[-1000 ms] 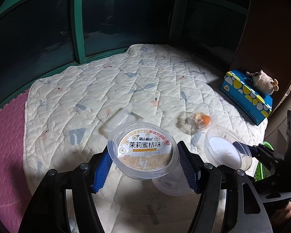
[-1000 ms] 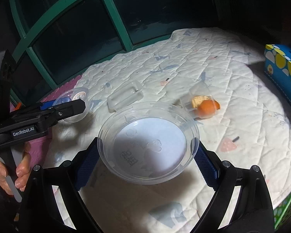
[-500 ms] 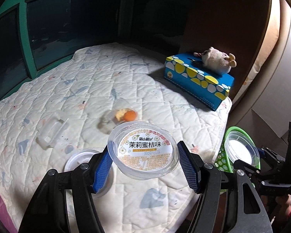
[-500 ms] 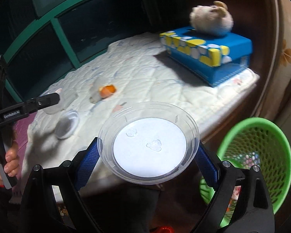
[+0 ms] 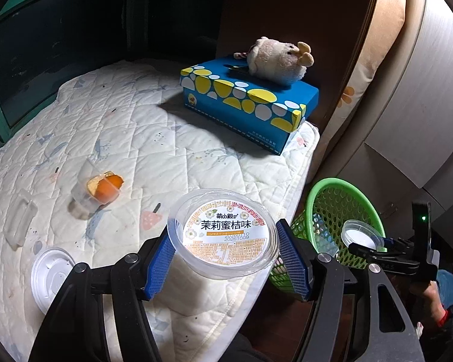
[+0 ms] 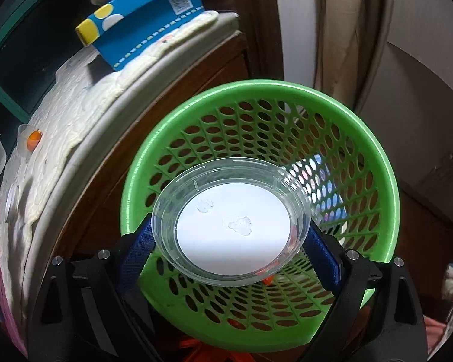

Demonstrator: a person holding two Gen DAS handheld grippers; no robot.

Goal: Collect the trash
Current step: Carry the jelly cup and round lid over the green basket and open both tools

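My right gripper (image 6: 229,241) jaws hold the clear lid (image 6: 231,220) above the green basket (image 6: 377,157), my left gripper (image 5: 225,259) jaws the labelled cup (image 5: 223,235) above the bed (image 5: 136,126), so an early release drops the cup outside.

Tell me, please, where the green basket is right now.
The green basket sits on the floor beside the mattress edge, directly beneath the clear lid in the right gripper.

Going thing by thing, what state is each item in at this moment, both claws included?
Left claw: shut on the labelled cup.
Right claw: shut on the clear lid, held over the green basket.
Green basket: upright, some trash inside.
Small cup with orange peel: tipped over on the quilt.
White lid: flat on the quilt.
Tissue box: toy on top.
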